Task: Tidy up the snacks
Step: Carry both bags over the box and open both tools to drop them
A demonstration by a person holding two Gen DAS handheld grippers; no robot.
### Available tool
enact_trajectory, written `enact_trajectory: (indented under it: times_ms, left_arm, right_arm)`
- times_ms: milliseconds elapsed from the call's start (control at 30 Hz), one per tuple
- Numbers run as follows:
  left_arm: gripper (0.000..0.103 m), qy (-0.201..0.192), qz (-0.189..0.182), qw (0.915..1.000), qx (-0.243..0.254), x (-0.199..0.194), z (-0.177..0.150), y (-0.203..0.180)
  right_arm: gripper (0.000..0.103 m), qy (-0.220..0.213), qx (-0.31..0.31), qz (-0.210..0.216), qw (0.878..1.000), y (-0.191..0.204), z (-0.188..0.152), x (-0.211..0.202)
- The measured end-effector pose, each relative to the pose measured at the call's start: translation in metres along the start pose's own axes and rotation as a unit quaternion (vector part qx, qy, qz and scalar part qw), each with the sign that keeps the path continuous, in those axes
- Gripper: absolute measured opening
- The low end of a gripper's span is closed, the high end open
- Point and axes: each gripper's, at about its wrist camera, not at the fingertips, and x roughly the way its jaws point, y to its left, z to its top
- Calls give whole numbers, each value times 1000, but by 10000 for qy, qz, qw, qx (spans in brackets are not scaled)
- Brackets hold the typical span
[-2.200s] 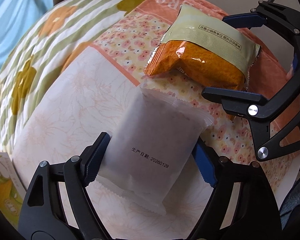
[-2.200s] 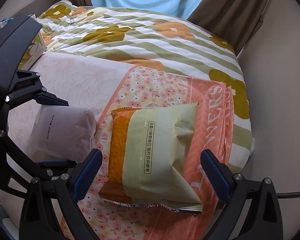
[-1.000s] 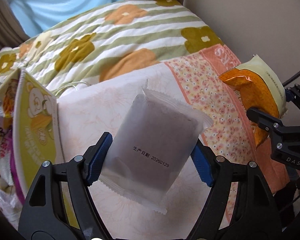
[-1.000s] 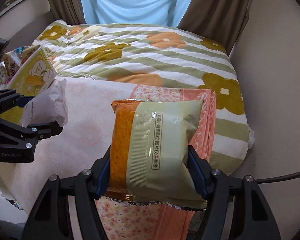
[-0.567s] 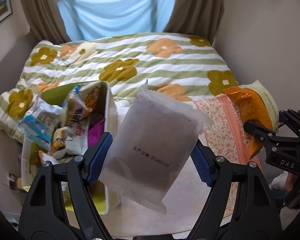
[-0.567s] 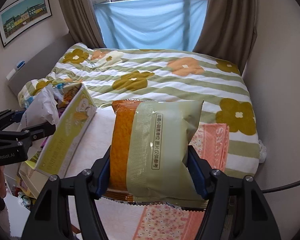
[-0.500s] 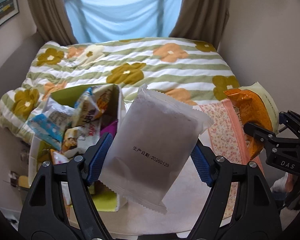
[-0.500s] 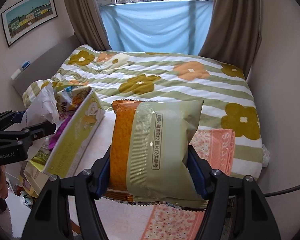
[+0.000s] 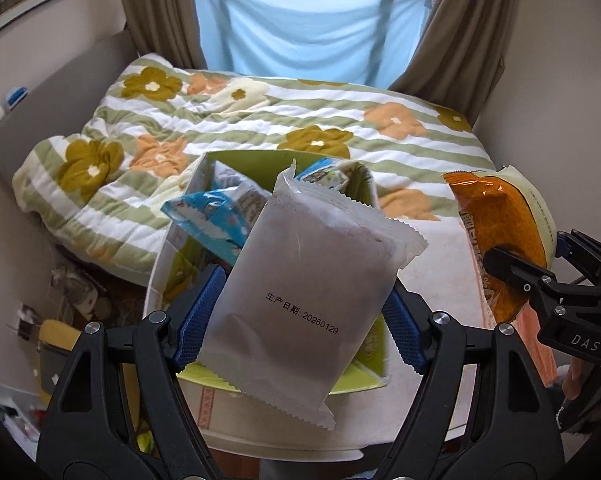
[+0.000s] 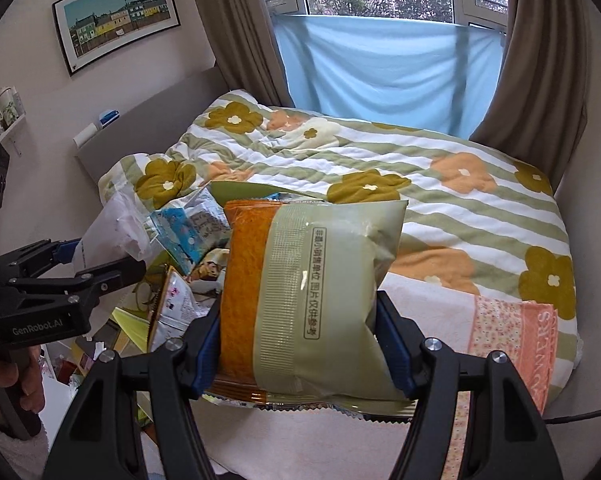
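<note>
My left gripper (image 9: pixel 300 316) is shut on a frosted white snack packet (image 9: pixel 308 280) with a printed date, held in the air in front of a green snack box (image 9: pixel 256 162) full of packets. My right gripper (image 10: pixel 298 340) is shut on an orange and pale green snack bag (image 10: pixel 312 296), held above the table. In the left wrist view the orange bag (image 9: pixel 496 232) and right gripper (image 9: pixel 548 280) are at the right. In the right wrist view the left gripper (image 10: pixel 96 264) with the white packet (image 10: pixel 112 228) is at the left, beside the box (image 10: pixel 244 190).
A round table (image 9: pixel 440 248) with a white and pink floral cloth (image 10: pixel 512 324) stands below. A bed with a flowered quilt (image 10: pixel 380 160) lies behind, under a window with a blue sheet (image 10: pixel 380 72). Clutter lies on the floor at the left (image 9: pixel 64 292).
Both grippers closed on their packets on the table, lifted them, and swung left toward the snack box. The box has come to the middle of the left wrist view.
</note>
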Motion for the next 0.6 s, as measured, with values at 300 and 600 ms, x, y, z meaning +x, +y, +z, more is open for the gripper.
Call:
enact_trajectory:
  times_ms: [300, 600]
  left_arm:
    - [74, 719, -374, 9966, 109, 55, -13, 83]
    - [103, 930, -638, 9931, 327, 71, -21, 102]
  right_arm:
    - [64, 201, 537, -288, 9979, 58, -8, 41]
    - [64, 410, 742, -544, 9949, 82, -17, 51]
